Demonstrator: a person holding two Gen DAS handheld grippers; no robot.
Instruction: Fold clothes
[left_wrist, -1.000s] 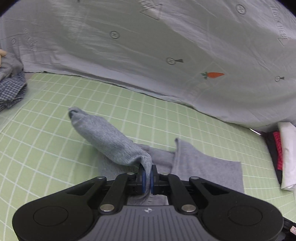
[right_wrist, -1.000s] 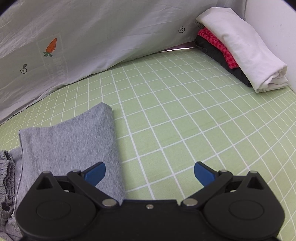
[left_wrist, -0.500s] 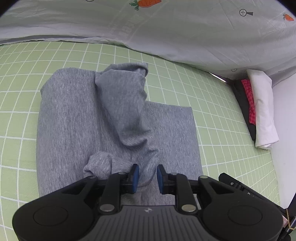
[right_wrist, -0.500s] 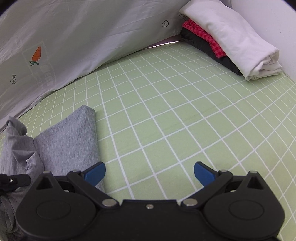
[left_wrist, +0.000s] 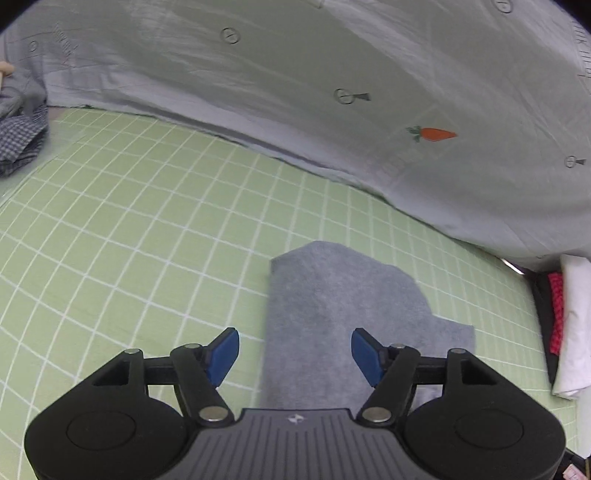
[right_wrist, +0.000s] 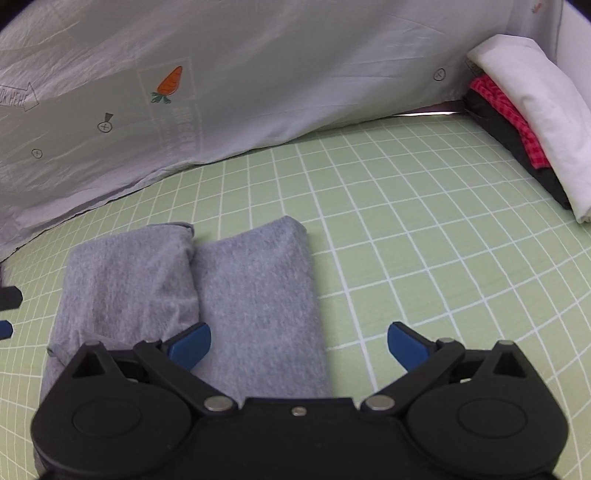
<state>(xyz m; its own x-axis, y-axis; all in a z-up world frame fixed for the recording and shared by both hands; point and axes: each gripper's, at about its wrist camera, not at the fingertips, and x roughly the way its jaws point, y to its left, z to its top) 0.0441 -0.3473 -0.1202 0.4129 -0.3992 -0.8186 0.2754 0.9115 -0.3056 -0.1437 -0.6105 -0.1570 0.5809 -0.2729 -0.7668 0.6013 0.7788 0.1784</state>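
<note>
On the green grid mat (right_wrist: 424, 229) right ahead of your grippers lies the grey garment (right_wrist: 255, 295), flat, folded into two long panels side by side, their inner edges touching along a seam-like crease. From the right wrist view the left panel looks a bit bunched at its near end; the right panel is smooth. From the left wrist view the same grey garment (left_wrist: 340, 314) shows as one stepped shape, far end narrower.

Your left gripper (left_wrist: 294, 356) has its jaws spread wide, nothing between the blue pads (left_wrist: 222, 355), hovering over the garment's near left edge. Your right gripper (right_wrist: 298, 345) is also spread wide and empty, its left pad over the right panel, its right pad over bare mat.

Behind the mat hangs a pale grey sheet (right_wrist: 258, 92) printed with a carrot (right_wrist: 168, 84) and small round marks. Far right sits a stack of folded clothes (right_wrist: 524, 122): white on top, red check under it, black at the bottom. Far left in the left view, a heap of checked blue fabric (left_wrist: 18, 144) rests at the mat's edge.
</note>
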